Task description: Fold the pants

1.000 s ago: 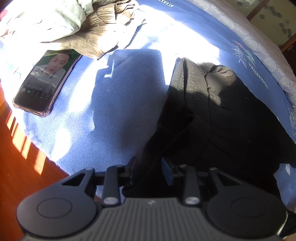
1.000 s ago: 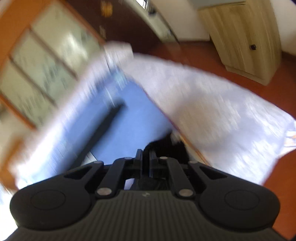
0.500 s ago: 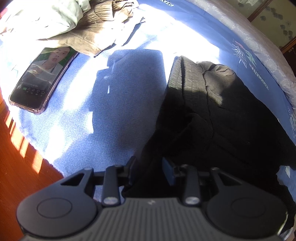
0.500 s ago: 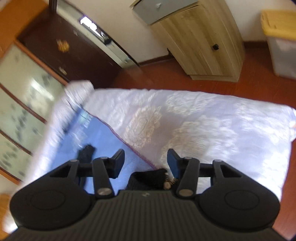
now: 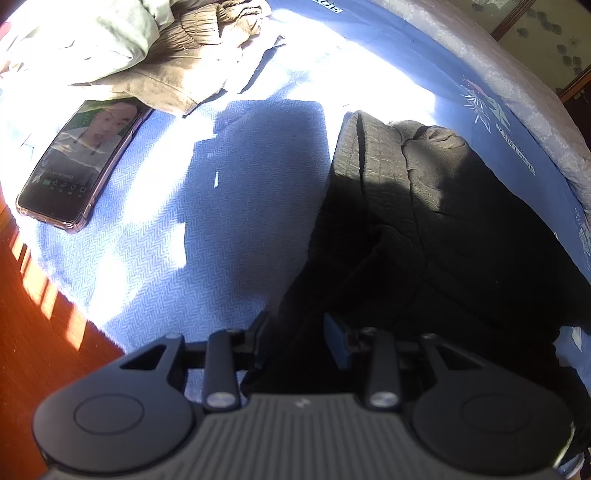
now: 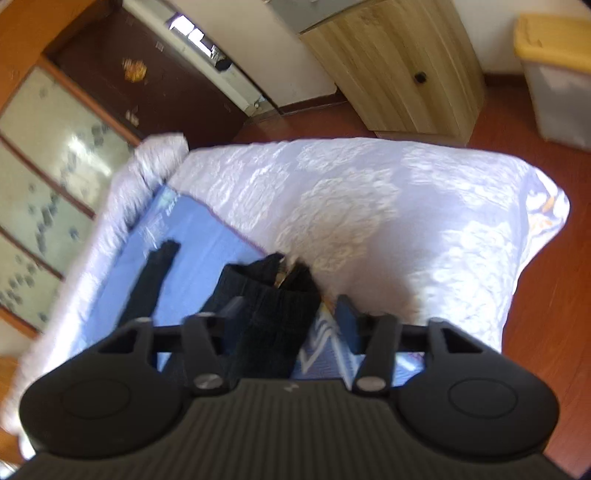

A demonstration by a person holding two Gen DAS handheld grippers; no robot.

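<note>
Left wrist view, count: one pair of black pants [image 5: 424,236], one phone [image 5: 79,162], two loose garments, one pale green [image 5: 85,33], one tan [image 5: 192,48].
Pants: ribbed dark knit, bunched on the blue herringbone blanket [image 5: 155,236], waistband turned up.
Left gripper [image 5: 295,339]: jaws part-way apart with black fabric between them; whether the pads press it I cannot tell.
Right gripper [image 6: 286,314]: jaws have just been closing, a gap still beside the right pad; a knit fold lies between them, one pants leg trailing left.
Surface: bed, white embossed quilt [image 6: 369,206] beside the blanket.
Room: red-brown floor, one wooden cabinet [image 6: 402,70], one yellow-lidded bin [image 6: 554,74].
</note>
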